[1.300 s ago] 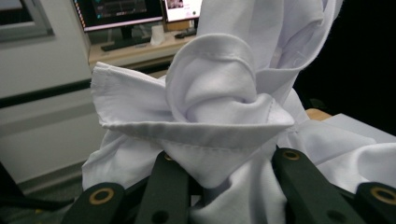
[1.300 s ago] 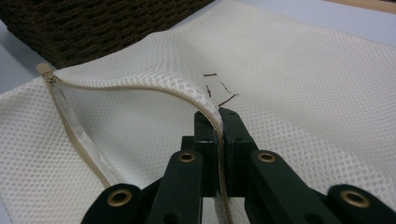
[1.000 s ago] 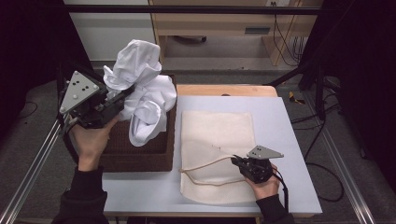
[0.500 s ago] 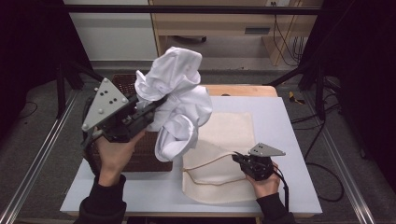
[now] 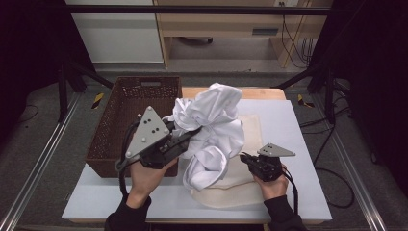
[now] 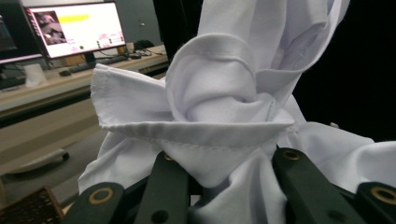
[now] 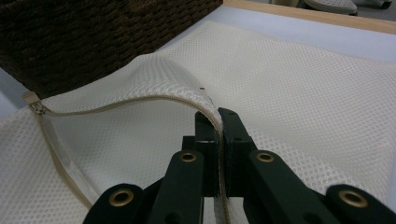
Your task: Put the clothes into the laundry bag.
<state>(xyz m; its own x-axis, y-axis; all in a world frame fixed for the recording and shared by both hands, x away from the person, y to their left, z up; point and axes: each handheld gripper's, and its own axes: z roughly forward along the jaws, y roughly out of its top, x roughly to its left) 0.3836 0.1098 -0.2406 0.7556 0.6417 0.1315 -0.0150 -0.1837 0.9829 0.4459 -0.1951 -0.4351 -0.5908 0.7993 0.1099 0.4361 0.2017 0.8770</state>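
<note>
White garment point(image 5: 211, 130): bunched, held off the table, hanging above the near-left part of the cream mesh laundry bag point(image 5: 250, 132), its lowest fold just over the bag's mouth end. Landmark for all positions = the bag.

Left gripper point(image 5: 185, 139): jaws clamped on a wad of the garment's cloth; left gripper view has a hemmed fold point(image 6: 201, 133) bulging out between them.

Right gripper point(image 7: 219, 123): jaws pressed together on the bag's upper zipper edge point(image 7: 140, 100), lifting it so the mouth gapes. In the high view it sits at the bag's near-right side.

Wicker basket point(image 5: 137, 122): left of the bag, on the table point(image 5: 298, 139); looks empty from above.

Judgement on progress: garment out of the basket, bag held open. Remaining: feed the garment through the opening, release, zip shut. None of the cloth is inside yet, as far as I can tell.
</note>
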